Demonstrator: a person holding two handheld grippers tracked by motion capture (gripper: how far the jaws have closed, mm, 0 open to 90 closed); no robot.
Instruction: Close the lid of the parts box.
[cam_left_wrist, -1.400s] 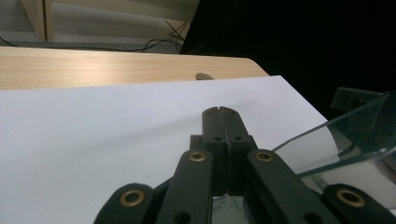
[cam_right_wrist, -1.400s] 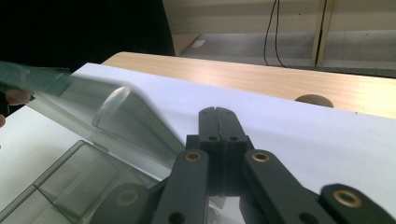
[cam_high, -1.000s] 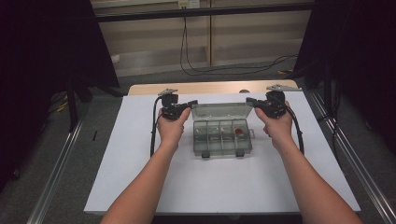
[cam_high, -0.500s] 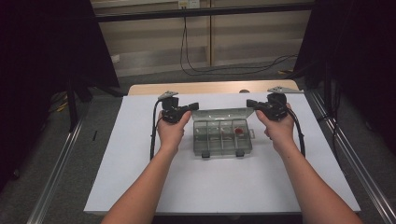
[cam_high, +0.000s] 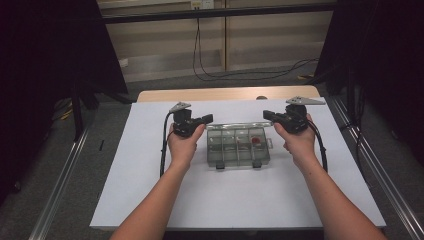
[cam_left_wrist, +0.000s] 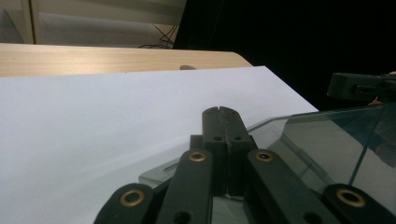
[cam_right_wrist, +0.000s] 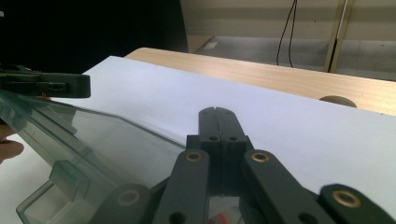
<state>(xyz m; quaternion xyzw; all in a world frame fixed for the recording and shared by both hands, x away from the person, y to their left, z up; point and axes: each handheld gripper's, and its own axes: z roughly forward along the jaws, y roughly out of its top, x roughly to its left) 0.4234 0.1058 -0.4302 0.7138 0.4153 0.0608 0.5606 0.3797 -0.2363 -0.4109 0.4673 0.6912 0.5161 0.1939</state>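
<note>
Broadly, nothing differs from a second ago: table, box and both hands keep their places in the high view. The clear compartment box sits mid-table on the white sheet, lid raised at its far edge. Both forearms come in from below, hands level, one on each side of the box. The left gripper points right toward the lid's left corner; the right gripper points left toward its right corner. Each pair of jaws is pressed together with no gap. In the left gripper view the lid's edge passes beneath the closed jaws; contact cannot be confirmed. A small red item lies in a right-hand compartment; what it is cannot be made out. Other compartment contents are too small to identify.
</note>
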